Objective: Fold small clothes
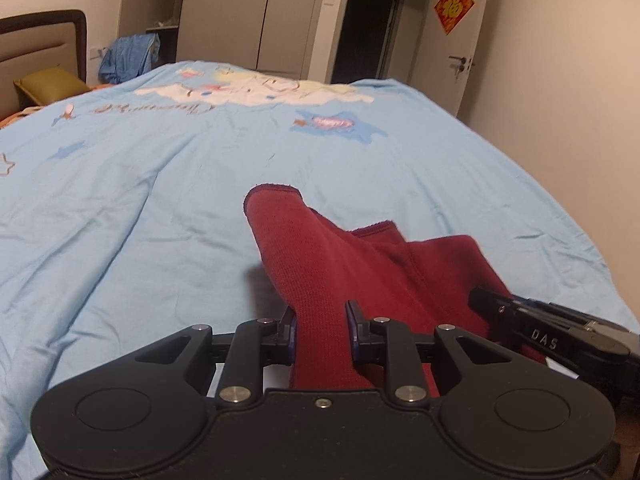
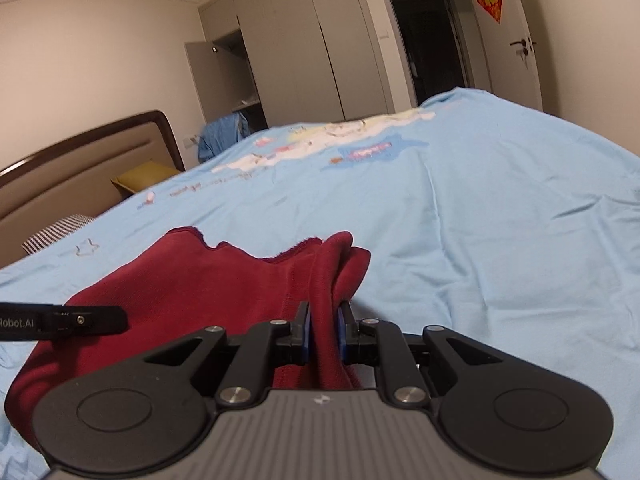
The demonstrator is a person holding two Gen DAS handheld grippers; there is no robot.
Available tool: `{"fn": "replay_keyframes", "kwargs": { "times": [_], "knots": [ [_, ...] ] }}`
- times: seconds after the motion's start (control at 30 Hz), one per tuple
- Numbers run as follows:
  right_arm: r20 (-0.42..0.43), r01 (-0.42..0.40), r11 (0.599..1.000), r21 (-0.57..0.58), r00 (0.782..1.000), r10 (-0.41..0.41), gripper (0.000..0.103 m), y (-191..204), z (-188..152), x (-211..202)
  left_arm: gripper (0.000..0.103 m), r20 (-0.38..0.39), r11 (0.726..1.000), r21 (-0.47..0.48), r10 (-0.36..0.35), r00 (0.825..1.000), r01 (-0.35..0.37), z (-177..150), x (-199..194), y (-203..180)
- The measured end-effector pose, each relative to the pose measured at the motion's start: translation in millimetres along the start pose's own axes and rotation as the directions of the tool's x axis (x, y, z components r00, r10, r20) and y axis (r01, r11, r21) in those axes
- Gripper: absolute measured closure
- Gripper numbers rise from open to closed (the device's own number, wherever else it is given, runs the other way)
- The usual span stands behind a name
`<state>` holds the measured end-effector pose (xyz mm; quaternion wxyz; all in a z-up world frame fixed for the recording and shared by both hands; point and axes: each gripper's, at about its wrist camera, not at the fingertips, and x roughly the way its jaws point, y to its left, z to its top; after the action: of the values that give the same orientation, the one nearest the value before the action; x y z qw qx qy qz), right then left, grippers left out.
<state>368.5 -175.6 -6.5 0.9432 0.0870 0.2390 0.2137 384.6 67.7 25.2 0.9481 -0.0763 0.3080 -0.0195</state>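
1. I'm pinching with both: the left gripper (image 1: 321,330) is clamping a band of the red garment (image 1: 320,280) between its blue pads, and the right gripper (image 2: 323,330) is squeezing a bunched fold of the same cloth, its jaws nearly pressed together.
2. I'm seeing each gripper from the other's camera, so they are sitting close side by side along the garment's near edge, the left one on the left side and the right one on the right.
3. The garment is running away from me over the blue bed cover (image 1: 140,200); its long axis is pointing forward, with one narrow end (image 1: 272,196), a sleeve or leg I'd guess, reaching furthest on the left gripper's side.
4. I'm judging that the next move carries the near edge forward over that far end; both hold equally near.
5. Beyond, the headboard (image 2: 80,160) and wardrobe (image 2: 300,40) are standing well apart.
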Motion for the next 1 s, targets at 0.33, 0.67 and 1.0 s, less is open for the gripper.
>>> {"fn": "replay_keyframes", "kwargs": {
  "times": [0.33, 0.67, 1.0],
  "knots": [
    [-0.049, 0.073, 0.997, -0.020, 0.996, -0.074, 0.067, -17.2, -16.3, 5.1, 0.070, -0.046, 0.998, -0.001, 0.066, 0.997, -0.066, -24.5, 16.7, 4.4],
    [-0.016, 0.112, 0.993, -0.045, 0.994, -0.112, 0.048, -12.6, -14.5, -20.4, 0.032, -0.046, 0.997, -0.001, 0.082, 0.996, -0.082, -24.4, 5.7, -3.5],
    [0.110, 0.123, 0.988, -0.090, 0.988, -0.113, 0.009, 4.4, -9.0, -81.6, 0.003, 0.058, 0.995, -0.020, 0.102, 0.993, -0.101, -24.4, -41.5, -12.0]
  ]
}}
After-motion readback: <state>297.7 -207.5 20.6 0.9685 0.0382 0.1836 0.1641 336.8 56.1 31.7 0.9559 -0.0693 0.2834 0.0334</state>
